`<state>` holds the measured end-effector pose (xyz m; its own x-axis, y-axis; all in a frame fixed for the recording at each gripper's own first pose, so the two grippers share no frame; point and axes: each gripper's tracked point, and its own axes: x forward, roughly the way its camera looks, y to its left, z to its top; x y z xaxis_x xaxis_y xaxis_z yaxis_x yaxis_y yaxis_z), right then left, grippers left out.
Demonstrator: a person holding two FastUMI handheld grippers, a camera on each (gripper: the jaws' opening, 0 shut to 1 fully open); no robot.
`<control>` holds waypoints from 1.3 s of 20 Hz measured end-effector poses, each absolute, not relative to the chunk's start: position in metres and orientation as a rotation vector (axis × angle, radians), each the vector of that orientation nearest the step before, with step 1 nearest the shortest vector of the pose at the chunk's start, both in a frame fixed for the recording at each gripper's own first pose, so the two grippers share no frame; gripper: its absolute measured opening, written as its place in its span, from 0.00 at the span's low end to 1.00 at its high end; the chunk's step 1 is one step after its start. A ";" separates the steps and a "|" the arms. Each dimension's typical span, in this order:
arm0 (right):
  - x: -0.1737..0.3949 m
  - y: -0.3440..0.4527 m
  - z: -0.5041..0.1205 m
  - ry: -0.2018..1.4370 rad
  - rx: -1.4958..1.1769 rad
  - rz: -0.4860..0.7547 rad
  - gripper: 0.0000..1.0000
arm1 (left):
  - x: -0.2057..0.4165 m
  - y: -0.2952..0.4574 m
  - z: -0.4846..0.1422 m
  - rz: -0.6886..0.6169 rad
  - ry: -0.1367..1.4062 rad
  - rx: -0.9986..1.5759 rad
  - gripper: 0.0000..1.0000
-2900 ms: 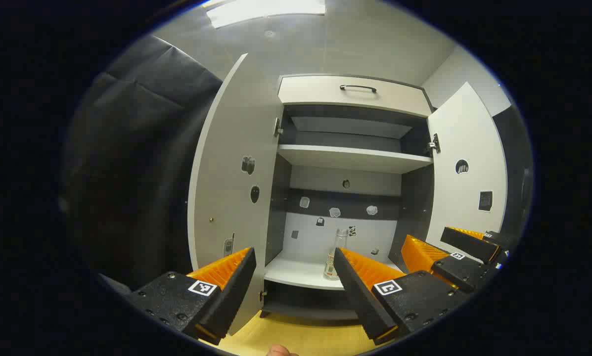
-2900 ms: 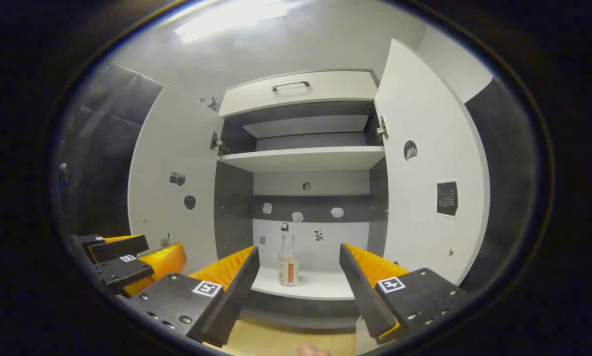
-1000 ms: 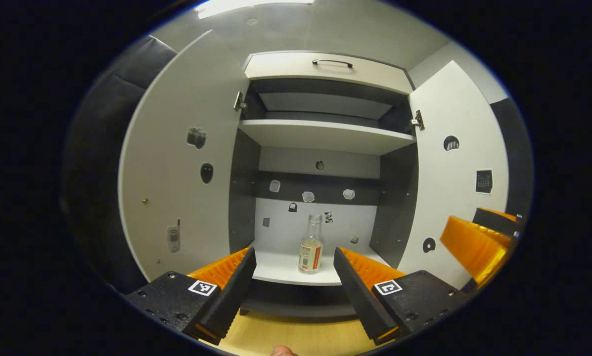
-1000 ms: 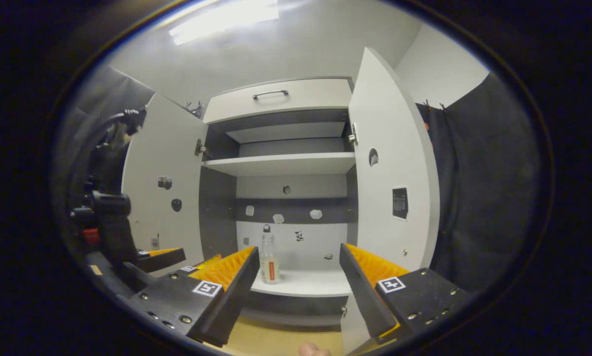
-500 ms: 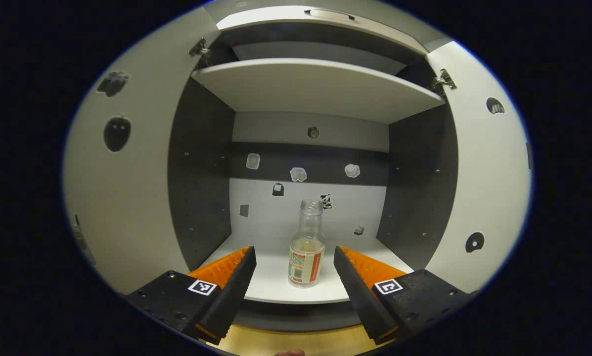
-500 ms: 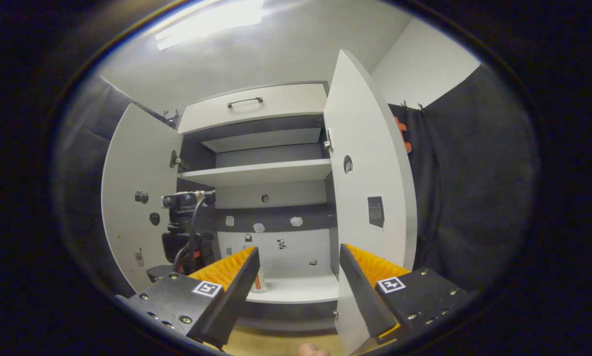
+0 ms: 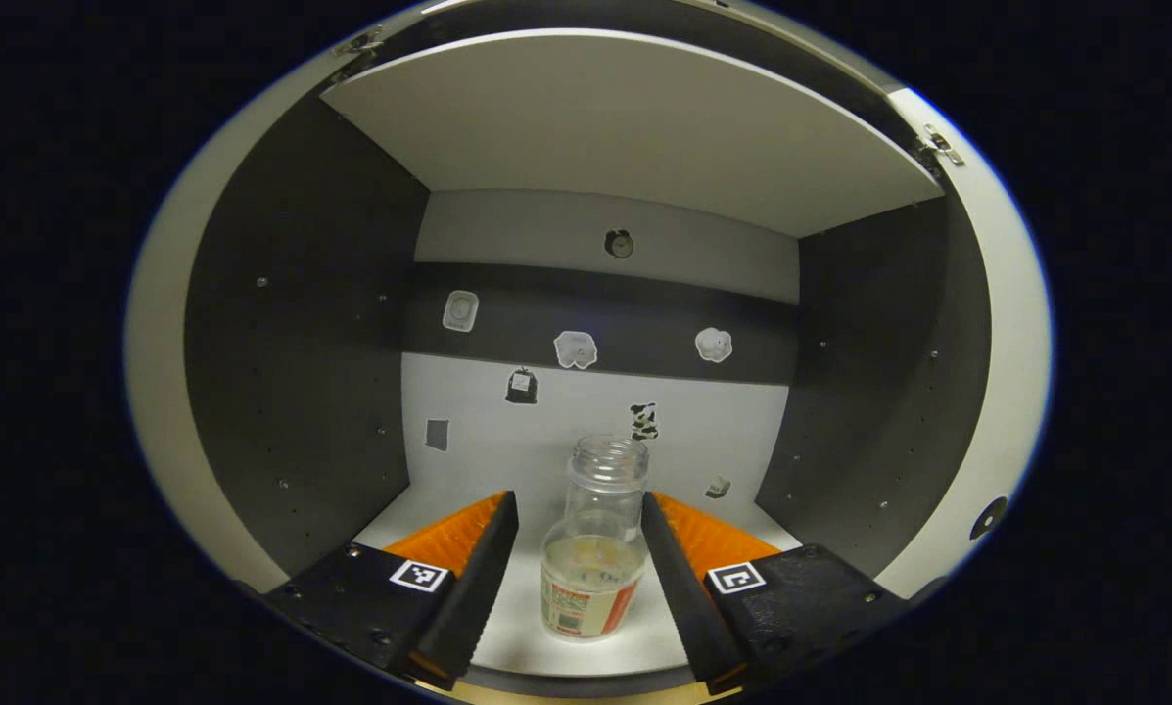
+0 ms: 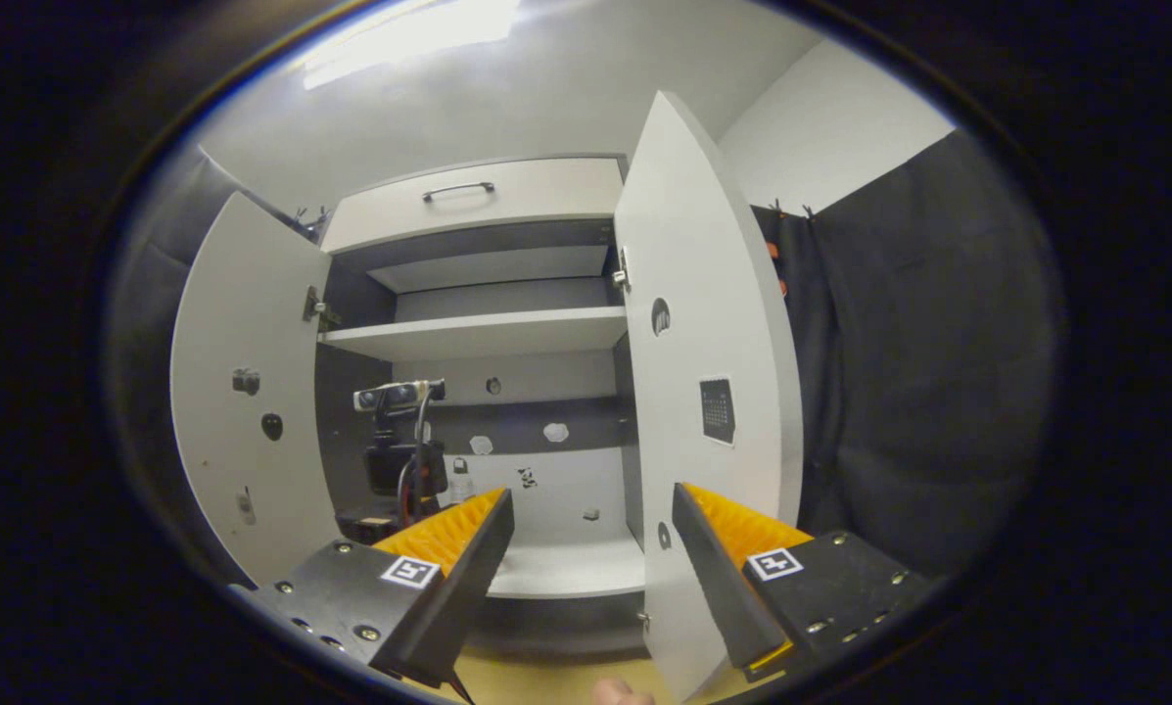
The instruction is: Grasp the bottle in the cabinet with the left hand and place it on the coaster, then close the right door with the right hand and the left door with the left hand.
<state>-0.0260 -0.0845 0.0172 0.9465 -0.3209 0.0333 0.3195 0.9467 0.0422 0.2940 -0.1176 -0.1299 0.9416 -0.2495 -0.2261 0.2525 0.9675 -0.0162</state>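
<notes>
the left gripper (image 7: 579, 558) is inside the cabinet (image 7: 292, 323), its fingers apart on either side of the bottle (image 7: 590, 548), not visibly pressing it. the clear bottle stands upright near the front edge of the lower shelf (image 7: 527, 627), uncapped, a little liquid in it. behind it stickers dot the back wall (image 7: 586, 411).

the right gripper (image 8: 593, 563) hangs outside with fingers spread wide and nothing between them, the right door's (image 8: 713, 392) edge just ahead. farther off, the left door (image 8: 233, 411) stands open, and the left gripper's camera rig (image 8: 399, 431) sits in the opening.

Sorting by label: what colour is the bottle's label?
Red and white, on the clear bottle; clearest in the left gripper view.
</notes>
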 end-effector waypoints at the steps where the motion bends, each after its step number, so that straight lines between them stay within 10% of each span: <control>1: -0.027 -0.085 0.018 -0.042 0.033 -0.333 0.98 | 0.300 -0.118 -0.131 -0.249 0.230 0.022 0.80; 6: -0.041 -0.093 0.025 -0.059 0.035 -0.361 0.98 | 0.306 -0.123 -0.135 -0.259 0.253 0.043 0.51; 26: -0.041 -0.069 0.040 -0.106 0.076 -0.167 0.98 | 0.090 -0.089 -0.088 -0.474 0.170 0.000 0.47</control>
<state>-0.0411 -0.0690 0.0403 0.9806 -0.1696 0.0987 0.1615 0.9832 0.0846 0.0903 -0.0886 -0.0877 0.8759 -0.4539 -0.1634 0.4540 0.8901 -0.0394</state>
